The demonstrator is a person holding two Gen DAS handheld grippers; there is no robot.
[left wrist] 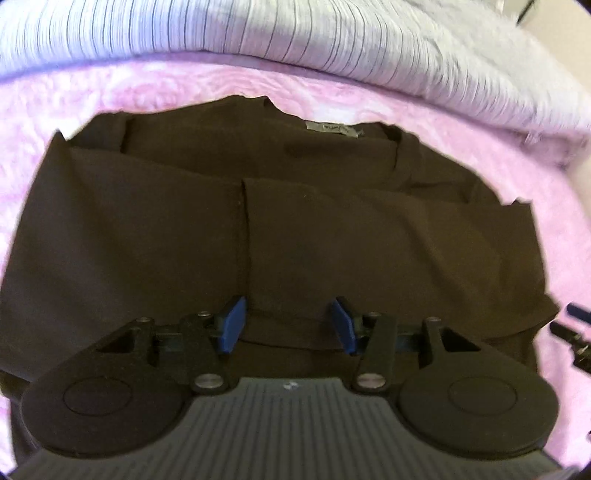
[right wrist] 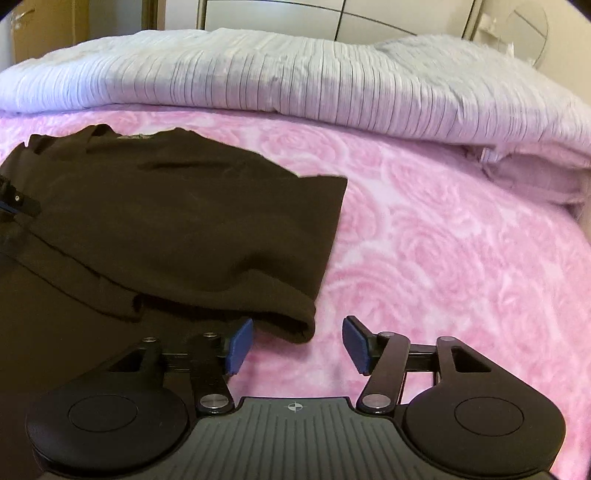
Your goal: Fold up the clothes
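Pink rose-patterned bedding (right wrist: 443, 240) covered the bed, with a white striped duvet (right wrist: 295, 77) bunched along its far side beyond both sets of jaws. Only the right wrist view took in the room behind: pale cupboard doors (right wrist: 332, 14) past the duvet and a wooden door (right wrist: 40, 29) in the far left corner. Only the left wrist view showed the grey neck label (left wrist: 332, 130) on the far edge of the dark brown shirt (left wrist: 258, 221), and a vertical fold edge running down toward the left-hand pad.

The left gripper (left wrist: 288, 325) stood with its jaws partly open, the blue pads apart and nothing pinched between them; the shirt spread ahead of, beneath and to both sides of them. Part of the other tool showed at that view's right edge.

The right gripper (right wrist: 297, 345) had its jaws spread wide and holding nothing. A rolled corner of the shirt (right wrist: 166, 229) lay just ahead of the left-hand pad, at the mouth of the gap, the rest stretching away ahead and to the left. Bare pink bedding lay in front of the right-hand pad. Whether either tool's pads touched the cloth could not be told.
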